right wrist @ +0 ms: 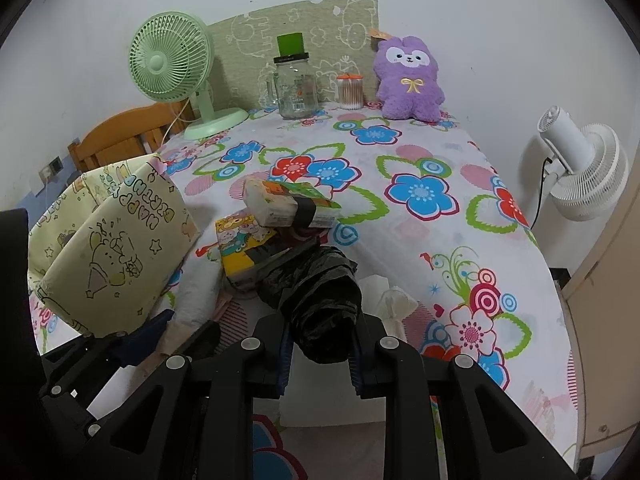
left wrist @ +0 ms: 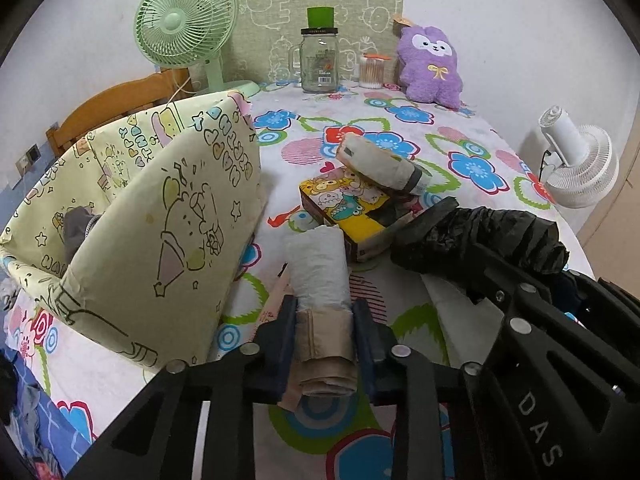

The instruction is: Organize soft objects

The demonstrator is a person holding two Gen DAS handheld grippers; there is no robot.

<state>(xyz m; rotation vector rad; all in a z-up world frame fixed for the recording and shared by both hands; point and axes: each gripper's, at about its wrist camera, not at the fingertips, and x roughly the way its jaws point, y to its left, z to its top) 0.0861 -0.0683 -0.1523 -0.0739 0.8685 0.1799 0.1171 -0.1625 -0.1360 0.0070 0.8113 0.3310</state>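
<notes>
A: Nearest our left wrist lens, the left gripper (left wrist: 324,340) pinches a white bag roll (left wrist: 318,276) with a tan paper sleeve at its near end; both pads press the sleeve's sides. We log the roll as lifted off the floral tablecloth (left wrist: 460,152), pointing away from us.

B: Agreed. From our right wrist lens, the right gripper (right wrist: 320,350) clamps a black bag roll (right wrist: 320,304), crinkled plastic, jaws tight against both sides. Its far end sits against the yellow cartoon box (right wrist: 244,248).

A: We note 1 more roll, white with a dark band (left wrist: 384,164), resting tilted on top of that yellow cartoon box (left wrist: 344,208).

B: Left of both grippers stands the pale yellow fabric bin (left wrist: 160,232), open at the top, with something grey inside; we cannot tell what it is.

A: Back edge of the table: green fan (left wrist: 184,24), glass jar mug (left wrist: 320,62), cotton swab tub (left wrist: 372,72), purple plush (left wrist: 430,66). 1 white fan (right wrist: 580,168) stands off the table to the right.

B: Crumpled white tissue (right wrist: 396,300) lies just right of the black roll.
</notes>
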